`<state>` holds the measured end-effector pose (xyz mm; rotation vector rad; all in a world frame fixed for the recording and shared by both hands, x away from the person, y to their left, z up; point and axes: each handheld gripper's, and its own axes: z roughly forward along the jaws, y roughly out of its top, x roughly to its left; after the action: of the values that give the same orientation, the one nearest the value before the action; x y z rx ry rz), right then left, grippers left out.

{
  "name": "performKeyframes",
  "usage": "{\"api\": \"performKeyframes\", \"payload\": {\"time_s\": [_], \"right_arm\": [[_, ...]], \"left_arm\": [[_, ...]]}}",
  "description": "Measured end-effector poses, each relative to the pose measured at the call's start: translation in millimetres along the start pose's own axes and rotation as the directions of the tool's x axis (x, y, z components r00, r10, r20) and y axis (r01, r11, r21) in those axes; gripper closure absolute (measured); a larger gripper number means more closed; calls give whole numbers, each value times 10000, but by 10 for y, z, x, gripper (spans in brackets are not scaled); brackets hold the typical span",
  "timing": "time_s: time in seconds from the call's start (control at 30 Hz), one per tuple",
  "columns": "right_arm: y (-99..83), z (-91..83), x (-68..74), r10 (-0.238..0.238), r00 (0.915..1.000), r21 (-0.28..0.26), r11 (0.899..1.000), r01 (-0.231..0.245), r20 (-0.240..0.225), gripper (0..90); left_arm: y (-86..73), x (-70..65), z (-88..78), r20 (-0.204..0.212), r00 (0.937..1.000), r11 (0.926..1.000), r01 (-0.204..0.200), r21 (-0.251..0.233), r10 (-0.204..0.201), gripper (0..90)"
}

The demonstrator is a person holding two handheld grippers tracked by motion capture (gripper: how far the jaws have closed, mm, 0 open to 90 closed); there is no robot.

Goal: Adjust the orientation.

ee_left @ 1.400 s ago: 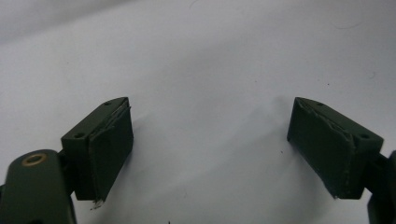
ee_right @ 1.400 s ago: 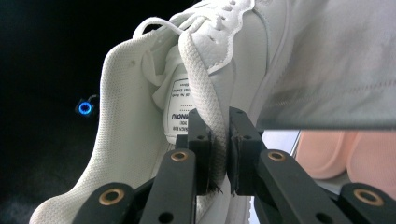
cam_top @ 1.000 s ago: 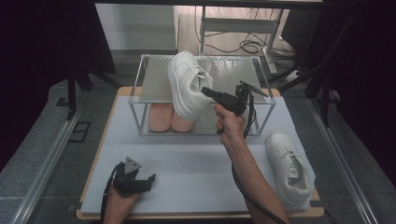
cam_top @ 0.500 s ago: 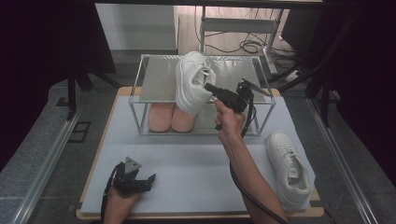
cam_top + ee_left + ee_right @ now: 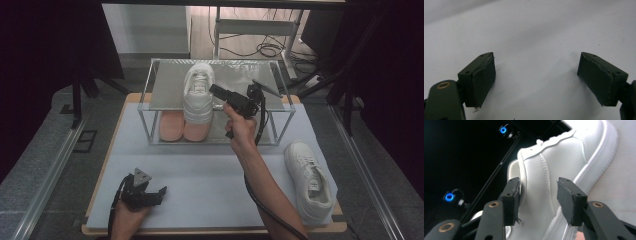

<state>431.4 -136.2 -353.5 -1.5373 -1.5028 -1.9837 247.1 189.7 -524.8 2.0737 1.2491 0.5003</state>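
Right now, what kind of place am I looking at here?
Probably a lab or recording studio, not a home: dark curtains surround the table, loose cables lie on the floor behind, and a metal shoe rack with sneakers sits staged on it.

White leather low-top sneaker (image 5: 198,95) with white rubber sole: upright on sole atop mirrored top shelf of glass rack (image 5: 165,90), toe toward near edge and overhanging it, heel toward far side. Laces and tongue visible from above. In right gripper view, heel collar and stitched side panel (image 5: 549,175) close up, clean.

Second white leather low-top sneaker (image 5: 311,179), matching: upright on white bench (image 5: 200,175), right near corner, well apart from rack, toe toward near edge.
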Motion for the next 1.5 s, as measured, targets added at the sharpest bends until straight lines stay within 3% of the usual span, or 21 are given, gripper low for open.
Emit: {"api": "performKeyframes", "payload": {"time_s": [0.2,0.33,0.43,0.57,0.73,0.87,0.97,1.07,1.13,1.2,1.33,1.47,1.5], "right_arm": [[32,-111,6,-489,9987,23,9988,488,117,526],[34,-213,23,-1284,9912,270,9915,1276,328,522],[20,-271,17,-1570,9875,360,9870,1565,110,522],[-32,-328,2,-2275,9736,501,9727,2264,168,510],[-109,-394,-19,-2819,9593,987,9542,2823,-184,503],[-155,-438,-15,-3075,9509,1246,9427,3095,-355,478],[-191,-462,-30,-2781,9586,1561,9459,2844,-615,461],[-251,-480,-25,-2950,9516,1892,9329,3063,-857,461],[-301,-484,-8,-3135,9451,2108,9215,3262,-920,473],[-362,-489,25,-3566,9300,2284,9016,3675,-885,516],[-461,-481,80,-4494,8885,2535,8523,4575,-925,589],[-533,-478,133,-4998,8609,2618,8218,5061,-955,708],[-546,-474,145,-5070,8566,2587,8184,5132,-953,740]], "left_arm": [[0,1,0,5,10000,10000,-3,-7,3,157],[0,-1,0,-5,10000,10000,-7,-3,7,156],[0,-1,0,-4,10000,10000,-10,-1,10,157],[0,0,0,0,10000,10000,-12,-3,12,156],[0,0,0,2,10000,10000,-9,-2,9,157],[0,0,-1,2,10000,10000,-9,11,9,156],[0,0,-1,0,10000,10000,-7,13,7,156],[1,0,-1,-2,10000,10000,-14,11,14,156],[0,0,-1,-3,10000,10000,-13,10,13,156],[0,0,-1,-3,10000,10000,-12,9,12,156],[0,-1,-1,-9,10000,10000,-14,7,14,157],[0,-1,0,-7,10000,10000,-13,-2,13,157],[0,-1,-1,-7,10000,10000,-14,-2,14,157]]}}
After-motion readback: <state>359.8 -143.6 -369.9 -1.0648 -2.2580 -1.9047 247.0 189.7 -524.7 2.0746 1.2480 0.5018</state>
